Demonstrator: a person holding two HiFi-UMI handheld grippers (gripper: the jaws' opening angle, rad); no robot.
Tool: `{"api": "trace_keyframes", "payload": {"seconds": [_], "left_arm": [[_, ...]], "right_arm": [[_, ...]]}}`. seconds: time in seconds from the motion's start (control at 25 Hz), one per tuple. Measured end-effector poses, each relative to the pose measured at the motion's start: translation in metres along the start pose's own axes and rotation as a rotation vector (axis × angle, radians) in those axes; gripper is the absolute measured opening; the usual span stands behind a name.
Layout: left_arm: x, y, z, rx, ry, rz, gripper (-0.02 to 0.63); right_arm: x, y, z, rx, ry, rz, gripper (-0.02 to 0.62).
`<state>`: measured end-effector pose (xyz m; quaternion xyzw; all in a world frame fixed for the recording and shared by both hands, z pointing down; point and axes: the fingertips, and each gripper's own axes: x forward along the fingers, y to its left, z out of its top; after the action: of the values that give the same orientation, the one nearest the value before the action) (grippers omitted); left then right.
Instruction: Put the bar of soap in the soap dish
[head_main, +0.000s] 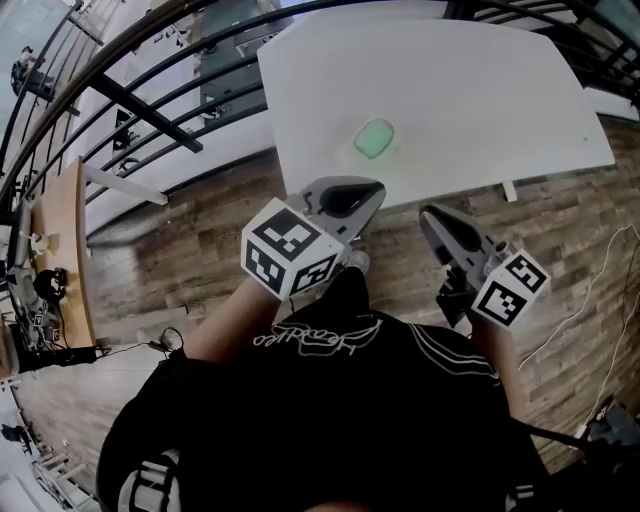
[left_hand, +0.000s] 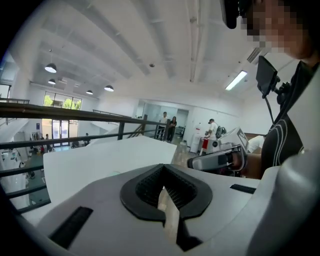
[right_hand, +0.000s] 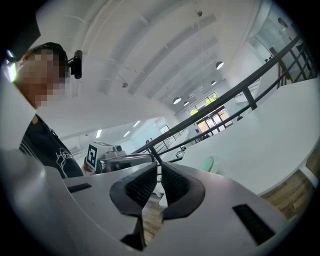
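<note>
On the white table (head_main: 470, 90), the green oval bar of soap (head_main: 376, 137) rests in what looks like a pale soap dish (head_main: 354, 149). In the right gripper view the soap shows only as a small green patch (right_hand: 208, 163) on the tabletop. My left gripper (head_main: 375, 187) is off the table's near edge, just short of the soap, with its jaws shut and nothing between them (left_hand: 163, 169). My right gripper (head_main: 428, 212) hangs to its right over the floor. Its jaws (right_hand: 160, 165) are shut and hold nothing. Both point toward the table.
The table stands on a wood-plank floor (head_main: 200, 250) next to a dark metal railing (head_main: 150, 110) at a balcony edge. A person's black shirt (head_main: 330, 410) fills the bottom of the head view. A cable (head_main: 590, 290) lies on the floor at the right.
</note>
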<state>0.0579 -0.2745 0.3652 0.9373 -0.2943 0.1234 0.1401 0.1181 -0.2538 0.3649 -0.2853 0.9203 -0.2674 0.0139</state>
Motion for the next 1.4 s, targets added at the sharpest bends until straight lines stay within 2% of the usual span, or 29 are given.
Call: {"api": "trace_keyframes", "payload": {"seconds": [0.32,0.72,1.16,1.4], "left_arm": [[-0.048,-0.074,-0.004,-0.024,-0.046,-0.039,0.008],[-0.09,-0.16,-0.038,-0.025,-0.06,-0.057,0.008],[-0.112,-0.196,-0.037,-0.02,-0.061,-0.025,0.008],[-0.116,-0.194,-0.035,-0.025,-0.051,-0.001,0.008]], "right_arm": [[-0.041,0.058,-0.015,-0.082,-0.015,0.028,0.029],[-0.098,0.125,-0.058,-0.129,-0.012,0.048,0.029],[-0.116,0.157,-0.061,-0.137,-0.007,0.082,0.029],[-0.111,0.161,-0.055,-0.143,-0.002,0.105,0.029]]}}
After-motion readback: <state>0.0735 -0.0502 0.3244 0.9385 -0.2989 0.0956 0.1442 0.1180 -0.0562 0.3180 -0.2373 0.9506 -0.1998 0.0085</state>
